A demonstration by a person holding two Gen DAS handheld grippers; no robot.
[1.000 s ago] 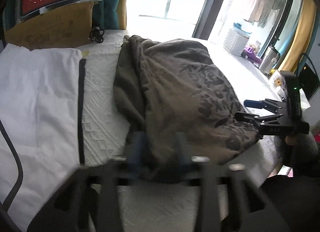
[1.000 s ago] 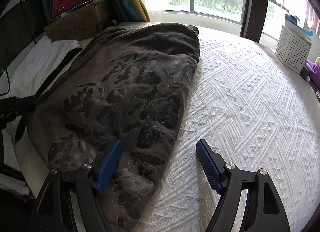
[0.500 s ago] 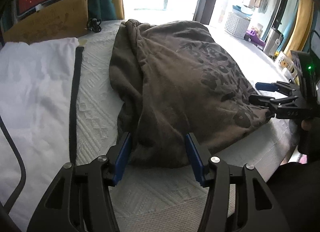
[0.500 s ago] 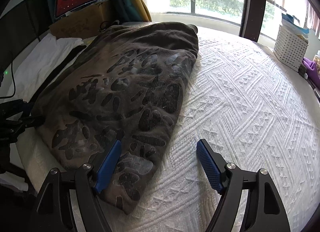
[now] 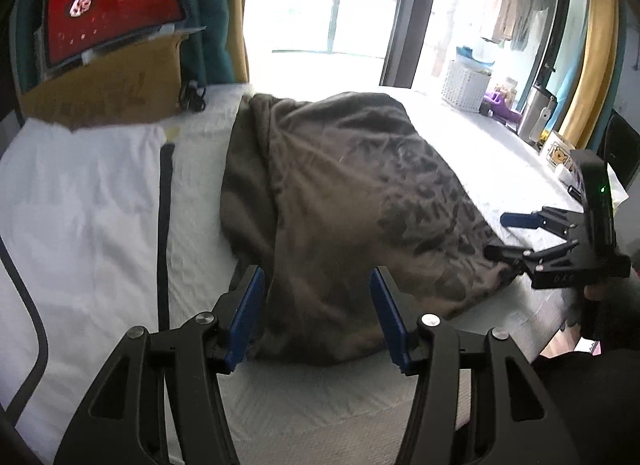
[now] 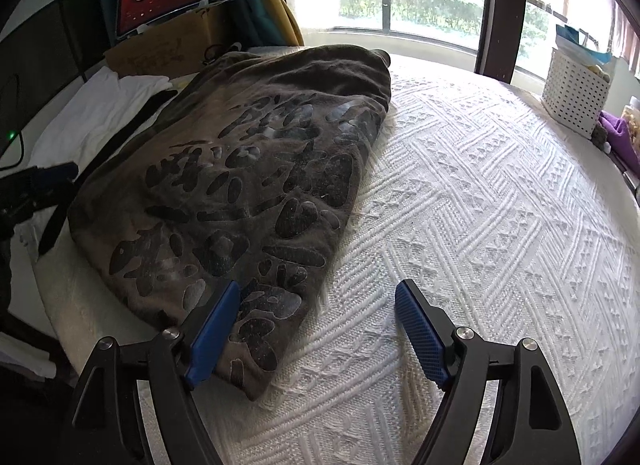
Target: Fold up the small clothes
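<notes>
Shirt (image 6: 248,193) lies part-folded on the bed (image 6: 500,225), hem toward both claws. Left claw (image 5: 316,315) and right claw (image 6: 316,329) hover open, empty, at its near corners. Judged next: pinch both corners, fold away.

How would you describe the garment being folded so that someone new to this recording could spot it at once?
On the white textured bedspread before the window lies a dark brown garment, folded into a long bundle. Black blotchy print covers its upper face, unlike the plain white cloth with a dark stripe lying beside it.
</notes>
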